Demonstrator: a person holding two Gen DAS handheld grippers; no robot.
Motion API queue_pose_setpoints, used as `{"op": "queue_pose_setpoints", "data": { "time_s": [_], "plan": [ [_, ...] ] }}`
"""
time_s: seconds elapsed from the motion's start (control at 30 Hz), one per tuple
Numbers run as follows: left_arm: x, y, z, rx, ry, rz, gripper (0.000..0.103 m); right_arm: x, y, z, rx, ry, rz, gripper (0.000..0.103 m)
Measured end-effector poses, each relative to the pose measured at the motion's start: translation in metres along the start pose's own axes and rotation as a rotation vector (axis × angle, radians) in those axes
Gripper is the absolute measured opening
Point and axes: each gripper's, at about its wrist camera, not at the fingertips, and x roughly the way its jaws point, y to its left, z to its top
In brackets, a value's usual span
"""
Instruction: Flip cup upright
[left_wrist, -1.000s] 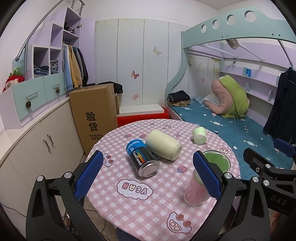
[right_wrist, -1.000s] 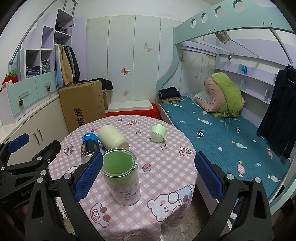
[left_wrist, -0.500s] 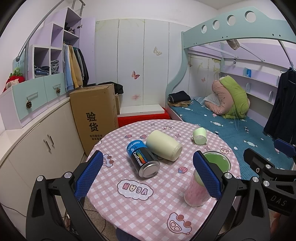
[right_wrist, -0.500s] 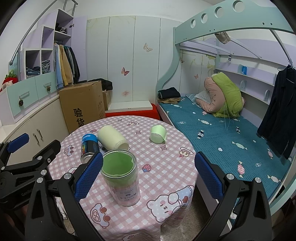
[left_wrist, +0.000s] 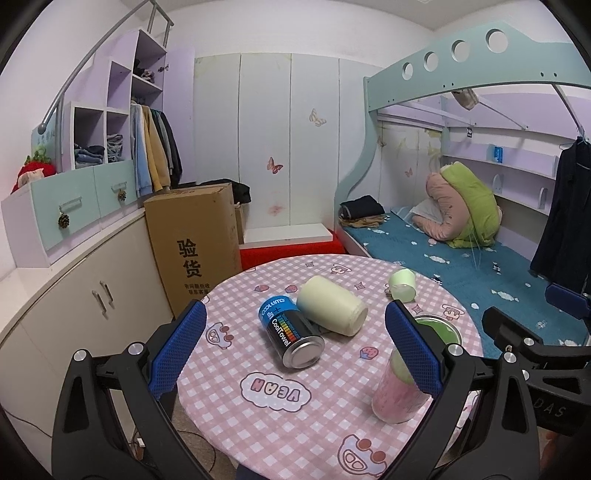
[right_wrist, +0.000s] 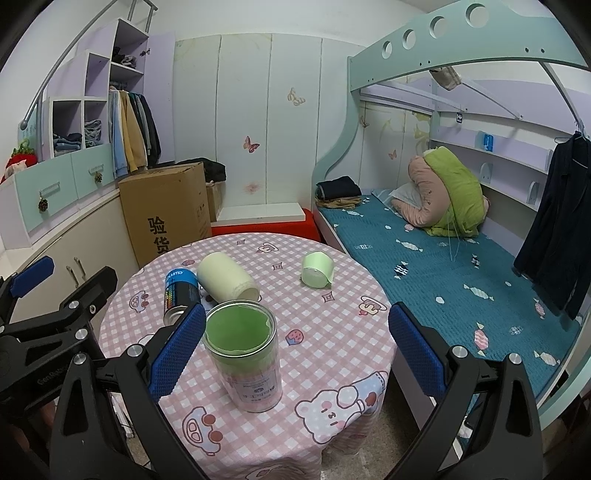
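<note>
A small pale green cup (left_wrist: 402, 284) lies on its side at the far right of the round table (left_wrist: 258, 413); it also shows in the right wrist view (right_wrist: 317, 269), mouth facing me. My left gripper (left_wrist: 293, 354) is open and empty, held above the table's near side. My right gripper (right_wrist: 295, 354) is open and empty, hovering over the table's front right edge, well short of the cup.
A cream cylinder (left_wrist: 331, 311) and a blue-black can (left_wrist: 291, 341) lie on their sides mid-table. A tall open jar with green inside (right_wrist: 242, 354) stands upright near the front. A cardboard box (left_wrist: 194, 243) stands behind the table, a bed (right_wrist: 443, 273) to the right.
</note>
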Motion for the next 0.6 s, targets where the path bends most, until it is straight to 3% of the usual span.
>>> {"op": "queue_pose_setpoints", "data": {
  "time_s": [0.6],
  "plan": [
    [-0.0023, 0.0000, 0.0003, 0.004, -0.012, 0.006, 0.098, -0.0005, -0.0006, -0.0024, 0.000, -0.003, 0.001, 0.095]
  ]
}}
